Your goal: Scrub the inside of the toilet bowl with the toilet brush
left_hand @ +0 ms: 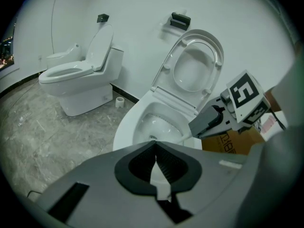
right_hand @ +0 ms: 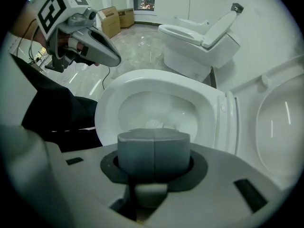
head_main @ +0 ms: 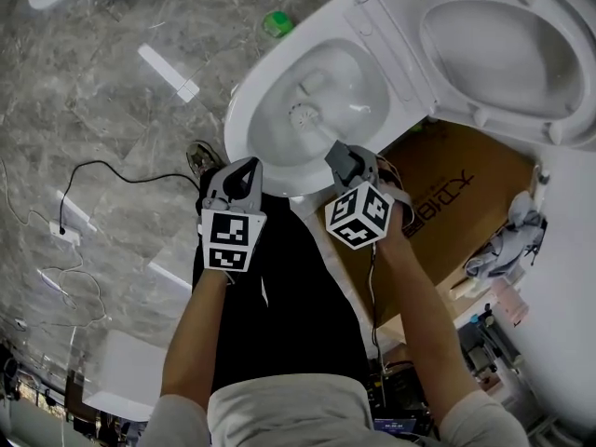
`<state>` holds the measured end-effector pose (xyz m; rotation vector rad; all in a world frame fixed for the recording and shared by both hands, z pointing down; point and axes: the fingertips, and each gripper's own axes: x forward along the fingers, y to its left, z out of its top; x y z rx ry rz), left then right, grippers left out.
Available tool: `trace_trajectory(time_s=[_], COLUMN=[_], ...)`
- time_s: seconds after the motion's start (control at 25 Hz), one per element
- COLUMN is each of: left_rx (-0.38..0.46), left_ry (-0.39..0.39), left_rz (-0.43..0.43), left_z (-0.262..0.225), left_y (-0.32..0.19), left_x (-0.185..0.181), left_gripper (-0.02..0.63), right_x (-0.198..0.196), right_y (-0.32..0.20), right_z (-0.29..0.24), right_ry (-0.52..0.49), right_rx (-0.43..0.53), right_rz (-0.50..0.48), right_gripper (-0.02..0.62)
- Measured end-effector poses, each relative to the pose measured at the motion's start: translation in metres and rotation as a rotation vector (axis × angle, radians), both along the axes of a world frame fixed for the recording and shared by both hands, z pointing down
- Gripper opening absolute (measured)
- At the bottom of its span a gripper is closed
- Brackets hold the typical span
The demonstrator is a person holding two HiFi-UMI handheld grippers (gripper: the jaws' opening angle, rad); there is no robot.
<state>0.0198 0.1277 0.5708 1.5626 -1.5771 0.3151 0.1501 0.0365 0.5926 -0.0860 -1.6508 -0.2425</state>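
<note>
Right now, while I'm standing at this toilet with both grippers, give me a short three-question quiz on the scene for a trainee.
1. True or false: the seat is raised.
2. Which one holds the toilet brush? A) the left gripper B) the right gripper C) neither
3. Fill in: the brush's head is inside the ___.

Key
1. True.
2. B. The right gripper is shut on the brush's handle. The left gripper is shut with nothing between its jaws.
3. toilet bowl.
</note>
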Motion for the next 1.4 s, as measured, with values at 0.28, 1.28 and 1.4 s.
trace_trajectory(time_s=[0.28, 1.28, 1.4], left_rx=[-0.012, -0.025, -0.028], left_ry=[0.013, 0.023, 0.023], left_rz=[-0.002, -0.149, -0.166], left_z=[0.004, 0.006, 0.006], left_y=[0.005, 0.017, 0.015], left_x=[0.001, -0.010, -0.011], left_gripper=[0.009, 0.009, 0.009], right_x=[-0.016, -0.076, -0.078], right_y=[0.013, -0.051, -0.067], right_z=[0.004, 0.000, -0.002], right_ry=[-0.021, -0.028, -0.023], right_rx=[-0.017, -0.028, -0.024], right_rz=[-0.026, -0.087, -0.084], right_gripper=[0.144, 0.144, 0.144])
